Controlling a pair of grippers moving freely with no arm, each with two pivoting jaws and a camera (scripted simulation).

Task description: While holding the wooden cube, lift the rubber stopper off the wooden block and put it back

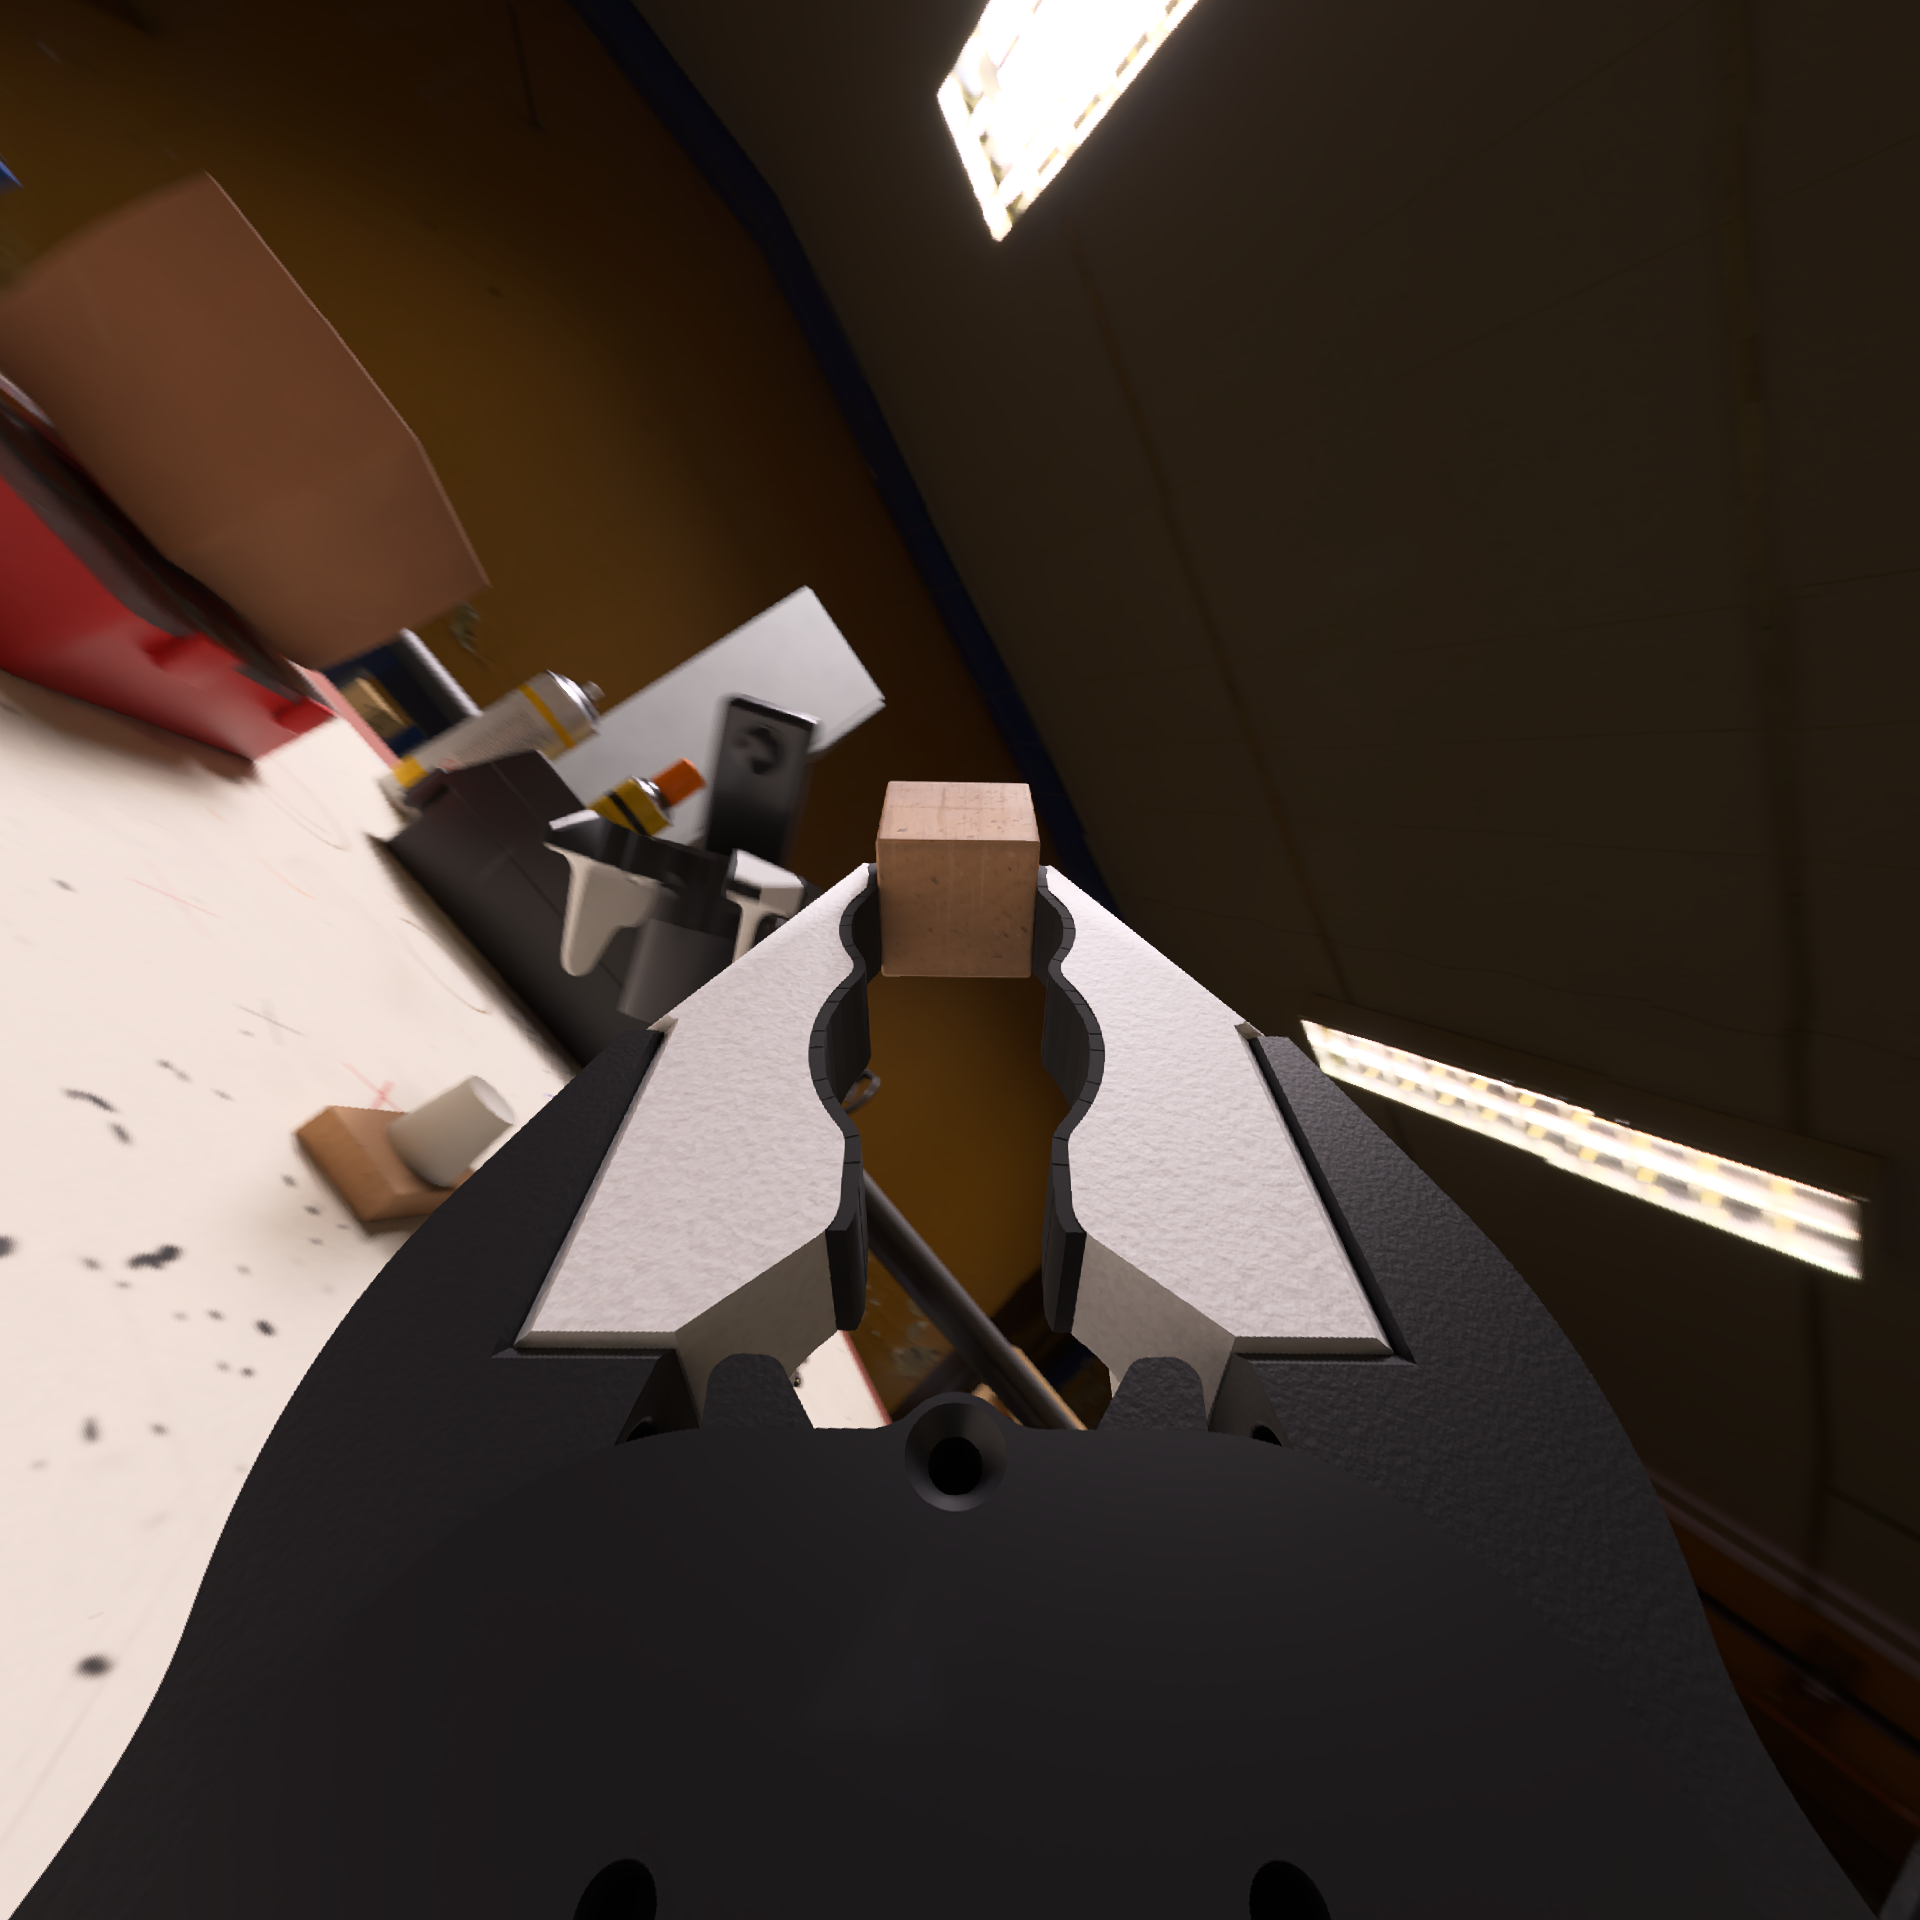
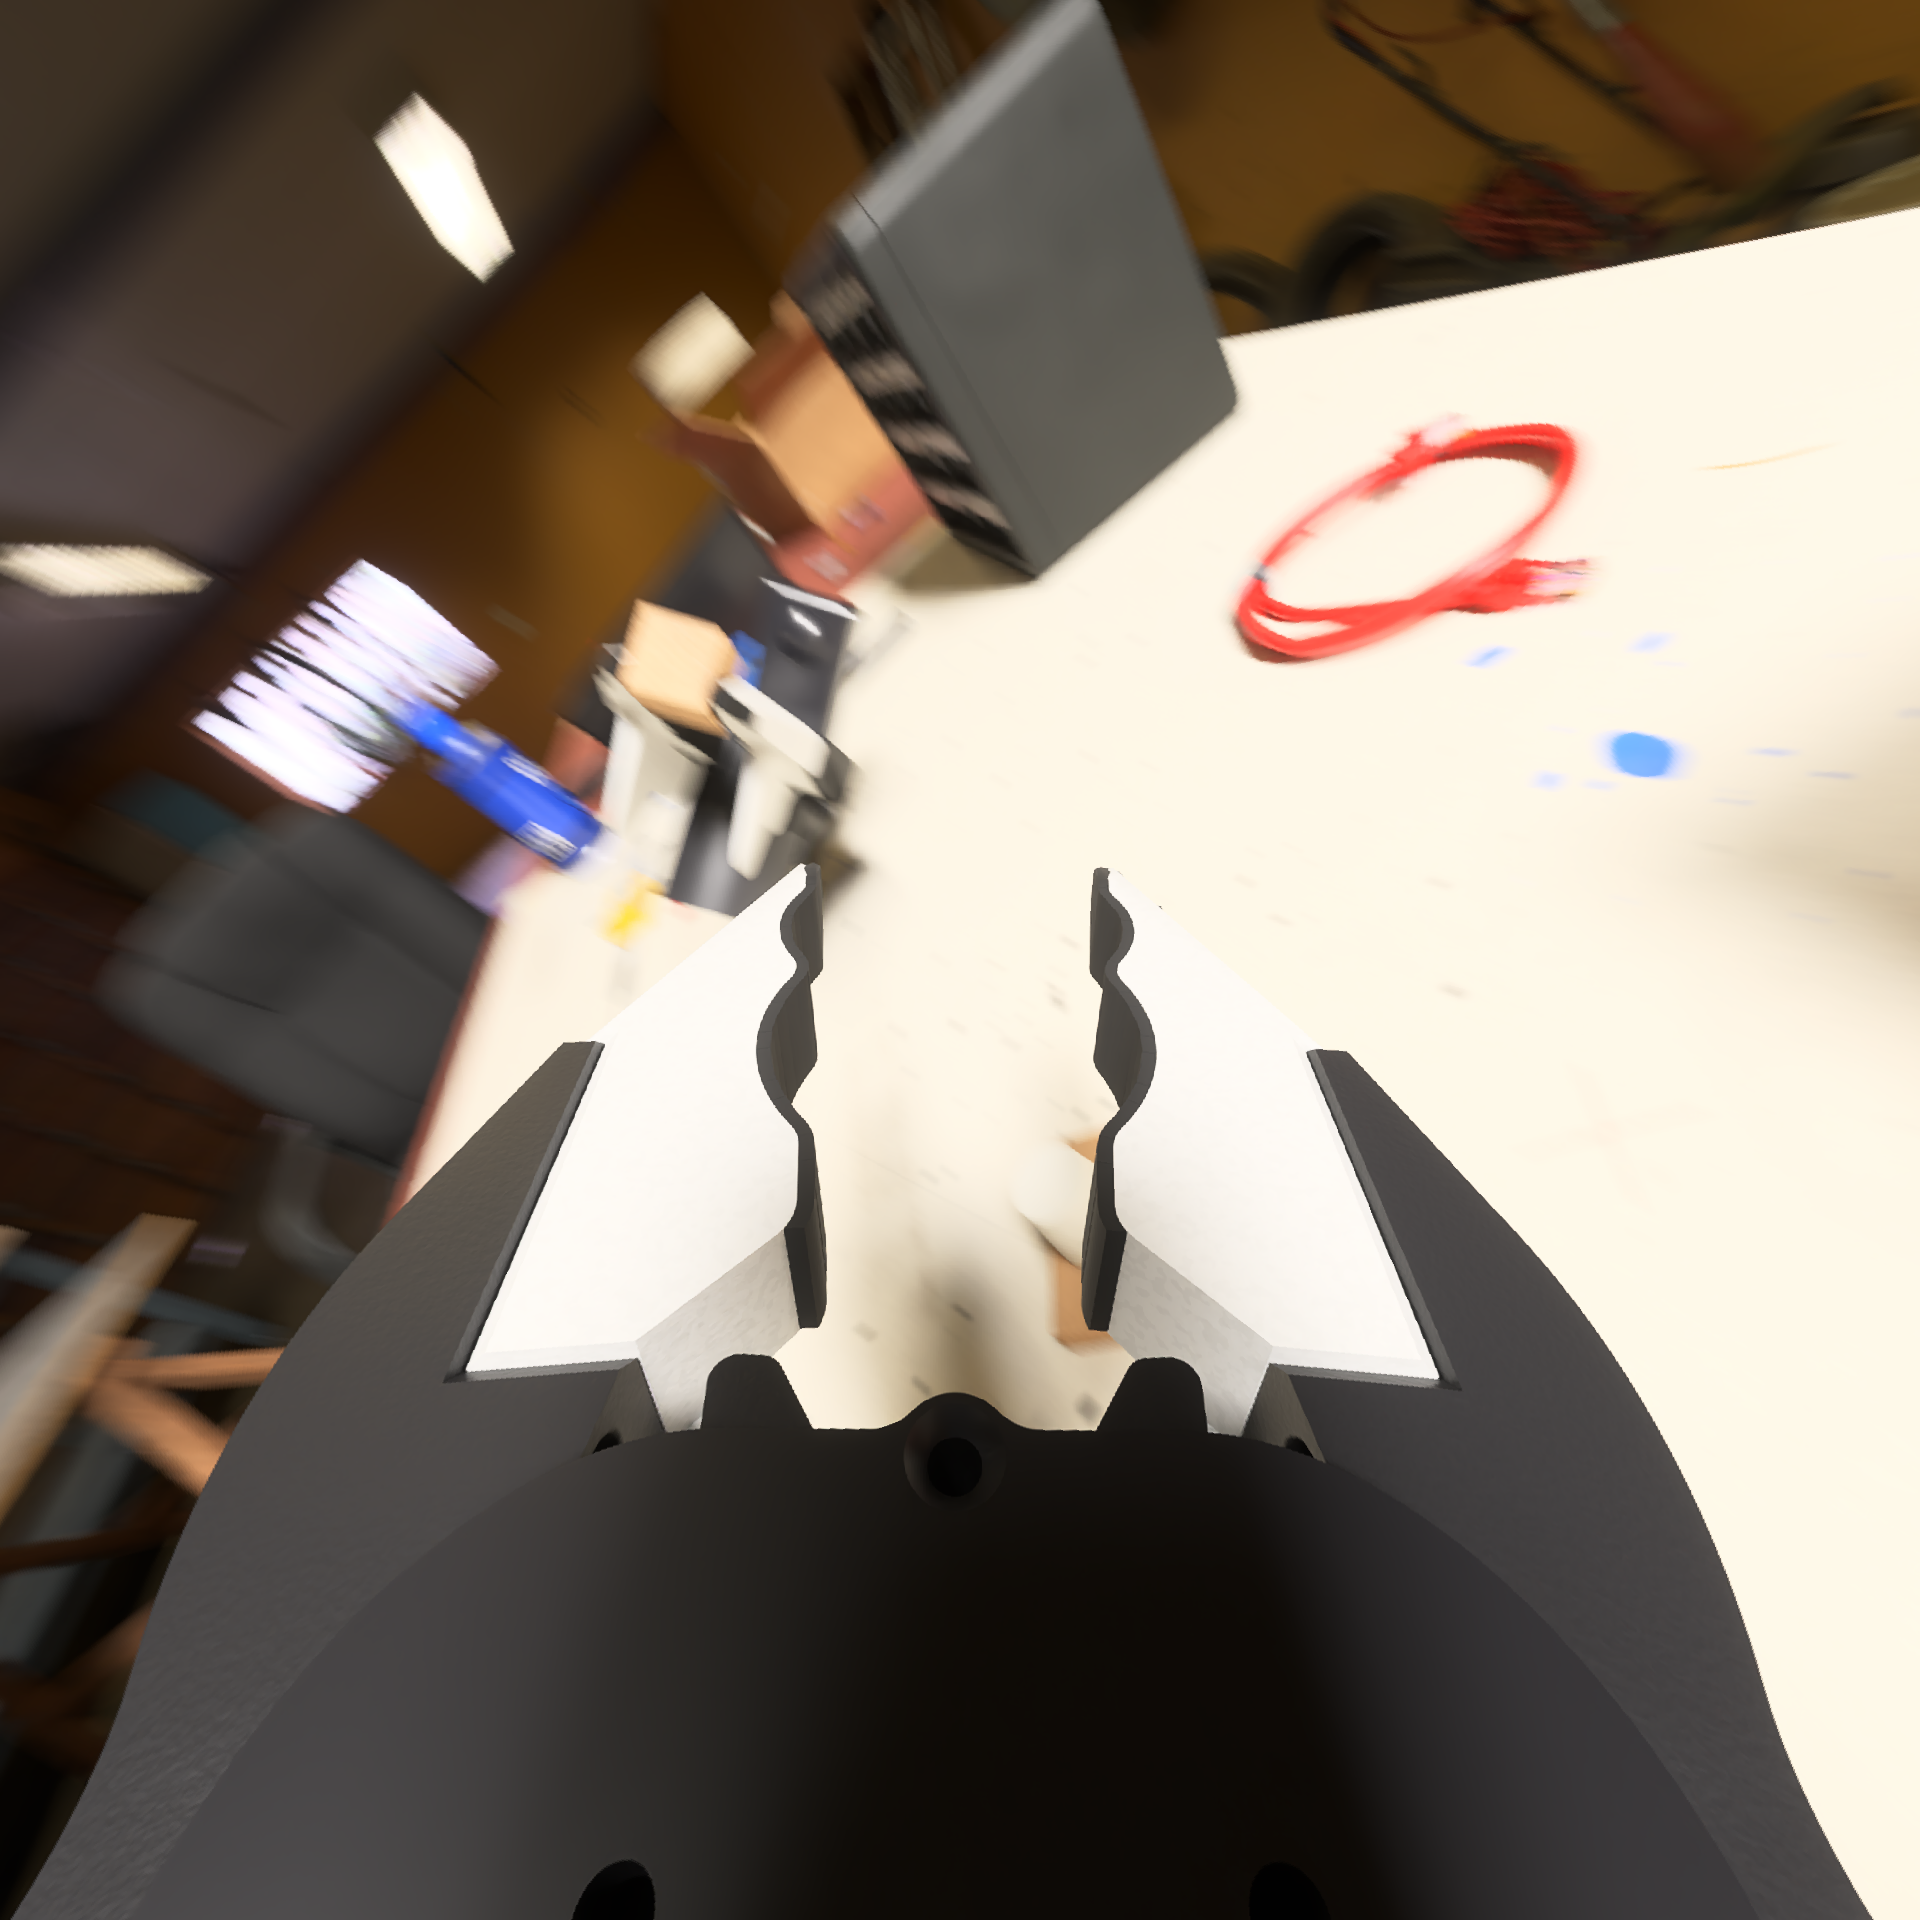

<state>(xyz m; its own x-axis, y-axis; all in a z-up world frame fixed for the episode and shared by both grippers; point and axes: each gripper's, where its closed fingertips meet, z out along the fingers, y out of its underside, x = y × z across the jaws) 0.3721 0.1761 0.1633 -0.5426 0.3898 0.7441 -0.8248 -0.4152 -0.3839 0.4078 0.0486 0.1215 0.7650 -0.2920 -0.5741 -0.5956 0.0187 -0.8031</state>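
My left gripper [image 1: 956, 894] is shut on a small wooden cube [image 1: 957, 878] held between its fingertips, up in the air off the table. In the left wrist view the white rubber stopper [image 1: 449, 1130] stands on the flat wooden block [image 1: 358, 1164] on the table at lower left, and the right gripper [image 1: 665, 914] shows beyond it. My right gripper [image 2: 954, 883] is open and empty above the table. In its blurred view the stopper [image 2: 1055, 1205] and the block [image 2: 1075, 1314] lie partly hidden behind its right finger. The left gripper with the cube [image 2: 681, 665] shows farther off.
A red box [image 1: 114, 613] and a brown cardboard box [image 1: 229, 416] stand at the table's far left. Tubes [image 1: 520, 717] lie on a dark tray. In the right wrist view a coiled red cable [image 2: 1413, 540] and a grey box [image 2: 1018, 301] sit on the cream table [image 2: 1455, 935].
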